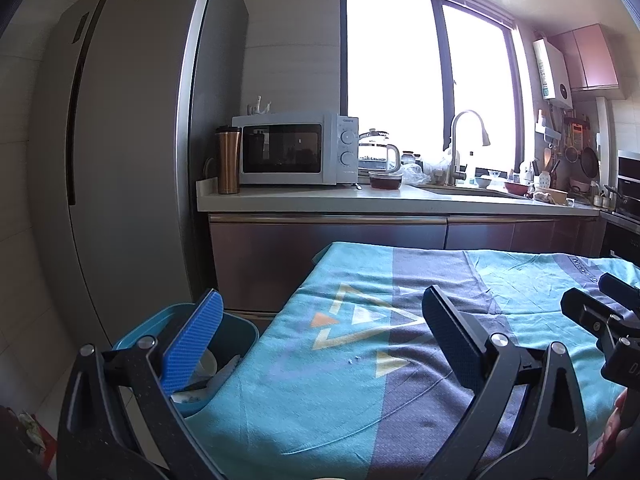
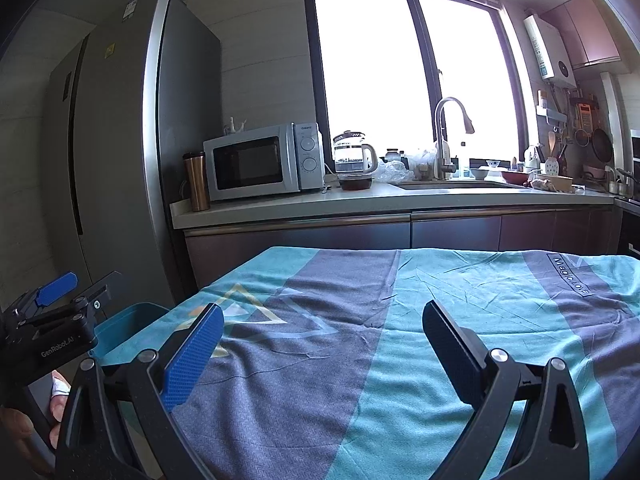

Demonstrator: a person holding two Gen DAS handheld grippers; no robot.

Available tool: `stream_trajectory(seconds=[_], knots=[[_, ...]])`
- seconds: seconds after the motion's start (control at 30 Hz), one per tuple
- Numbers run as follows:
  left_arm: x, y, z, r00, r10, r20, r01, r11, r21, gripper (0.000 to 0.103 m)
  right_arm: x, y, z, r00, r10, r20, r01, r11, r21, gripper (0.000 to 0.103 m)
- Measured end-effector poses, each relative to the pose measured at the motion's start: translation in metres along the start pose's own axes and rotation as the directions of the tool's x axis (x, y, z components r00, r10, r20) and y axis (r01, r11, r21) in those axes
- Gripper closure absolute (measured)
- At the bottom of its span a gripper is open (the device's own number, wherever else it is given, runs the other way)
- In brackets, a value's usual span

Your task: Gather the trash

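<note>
**Teal cloth nearly bare, bin holding the haul**

Teal and grey cloth (image 2: 360, 340) covers the tabletop, and almost no trash shows on it; only a few tiny white crumbs (image 1: 354, 359) lie near the printed triangles. Both the left tongs (image 1: 322, 344) and the right tongs (image 2: 322, 354) are spread wide and hold nothing. The blue bin (image 1: 240, 330) stands just beside the tabletop's left edge, with pale crumpled scraps (image 1: 208, 364) inside. Those scraps look light, soft and easily crushed. The crumbs seem too small to pinch singly; sweeping them toward the bin edge would likely serve better than gripping.
</note>
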State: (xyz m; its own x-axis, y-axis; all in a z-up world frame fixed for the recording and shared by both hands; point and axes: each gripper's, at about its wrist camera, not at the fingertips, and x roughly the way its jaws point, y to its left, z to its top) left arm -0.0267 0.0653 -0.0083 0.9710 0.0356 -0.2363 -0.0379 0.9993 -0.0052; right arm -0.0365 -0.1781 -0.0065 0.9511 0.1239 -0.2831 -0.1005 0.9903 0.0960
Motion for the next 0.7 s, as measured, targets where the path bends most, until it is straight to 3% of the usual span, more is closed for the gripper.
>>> stream_trajectory(seconds=[0.7], knots=[[-0.004,0.0035,0.0016,1.0,0.004,0.022,-0.004,1.0,0.002,0.005,-0.0015,-0.0012,-0.0005,1.0,0.011,0.009,-0.011,1.0,0.005,0.007]])
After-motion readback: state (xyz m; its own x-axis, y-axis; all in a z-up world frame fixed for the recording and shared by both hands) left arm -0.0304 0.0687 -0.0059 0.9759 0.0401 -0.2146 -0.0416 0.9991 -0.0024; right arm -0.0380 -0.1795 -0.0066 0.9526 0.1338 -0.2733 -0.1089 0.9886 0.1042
